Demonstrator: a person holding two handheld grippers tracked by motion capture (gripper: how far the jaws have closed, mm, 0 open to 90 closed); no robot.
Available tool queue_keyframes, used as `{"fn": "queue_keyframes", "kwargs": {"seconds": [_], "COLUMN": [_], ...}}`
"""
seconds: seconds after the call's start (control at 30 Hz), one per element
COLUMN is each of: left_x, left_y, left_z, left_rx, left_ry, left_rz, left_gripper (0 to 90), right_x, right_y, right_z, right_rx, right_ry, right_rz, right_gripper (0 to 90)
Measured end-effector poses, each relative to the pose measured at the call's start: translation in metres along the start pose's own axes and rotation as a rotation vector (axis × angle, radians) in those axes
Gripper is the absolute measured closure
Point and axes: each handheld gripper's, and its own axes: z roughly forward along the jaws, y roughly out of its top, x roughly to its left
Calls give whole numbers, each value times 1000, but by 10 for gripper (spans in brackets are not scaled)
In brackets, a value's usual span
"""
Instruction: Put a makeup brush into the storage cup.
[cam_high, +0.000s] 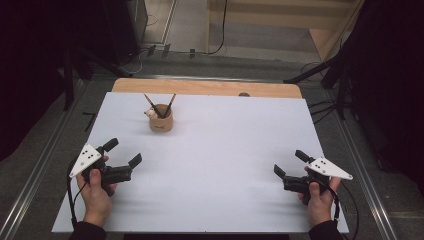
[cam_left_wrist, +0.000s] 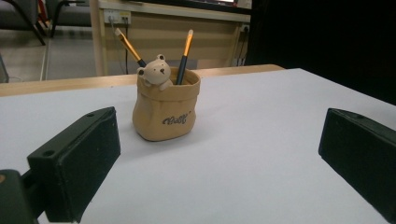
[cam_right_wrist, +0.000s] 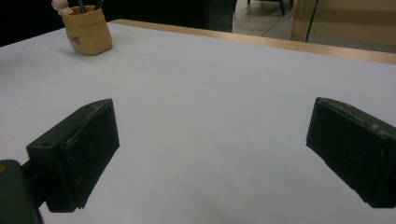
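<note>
Tan pot (cam_left_wrist: 165, 112), brush (cam_left_wrist: 184, 55) ends sunk inside, lettering unreadable, both claws agape.

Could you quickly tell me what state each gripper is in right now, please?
Left gripper: open, holding nothing.
Right gripper: open, holding nothing.

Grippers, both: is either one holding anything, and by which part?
Nothing is held. The left gripper and right gripper are both open above the table, away from the brush pot.
</note>
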Motion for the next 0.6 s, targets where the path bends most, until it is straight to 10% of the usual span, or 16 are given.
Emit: {"fn": "queue_keyframes", "kwargs": {"seconds": [0.6], "left_x": [0], "left_y": [-2], "left_z": [-17], "left_rx": [-2], "left_ry": [11], "left_rz": [8], "left_gripper": [0], "right_x": [1], "right_y": [1], "right_z": [0], "right_rx": [-2], "right_ry": [-2], "right_rz": [-2], "right_gripper": [27]}}
